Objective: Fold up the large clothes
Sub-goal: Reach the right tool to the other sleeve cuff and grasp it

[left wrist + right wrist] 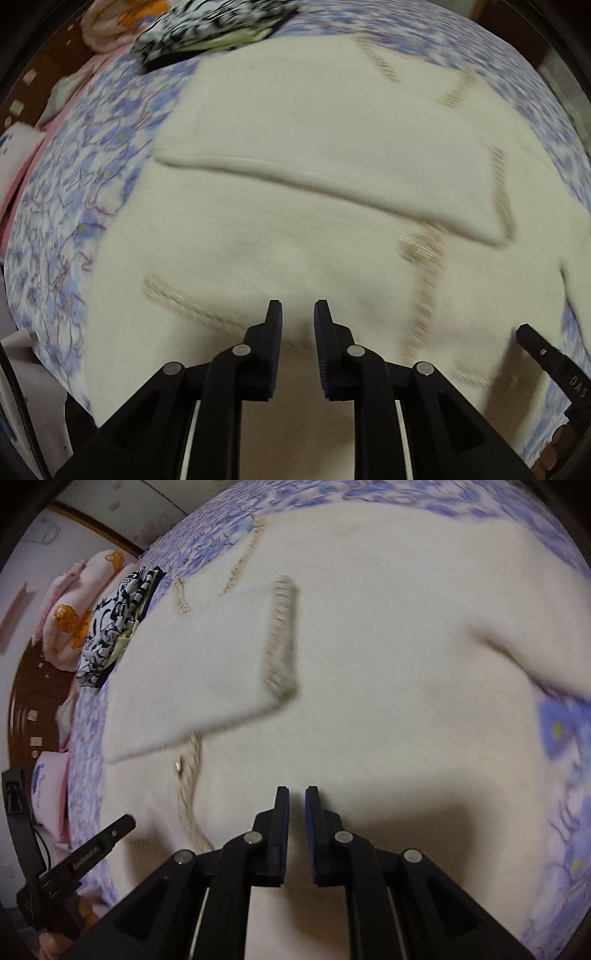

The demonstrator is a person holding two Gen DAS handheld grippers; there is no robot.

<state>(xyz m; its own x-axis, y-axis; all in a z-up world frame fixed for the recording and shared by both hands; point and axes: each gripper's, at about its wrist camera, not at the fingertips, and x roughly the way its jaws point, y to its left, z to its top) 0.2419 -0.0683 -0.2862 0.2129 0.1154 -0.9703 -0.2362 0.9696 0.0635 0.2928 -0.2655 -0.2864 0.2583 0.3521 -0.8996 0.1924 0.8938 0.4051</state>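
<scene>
Cream cardigan (295,221), right view alone shows headboard (26,701)

The cardigan (295,229) is cream, soft and fuzzy, with beige stitched trim along its edges and cuffs. It lies spread flat on the blue floral bedspread (74,206), covering most of it. 1 sleeve (207,672) is folded across the body, its trimmed cuff resting near the front opening, where a small button shows.
</scene>
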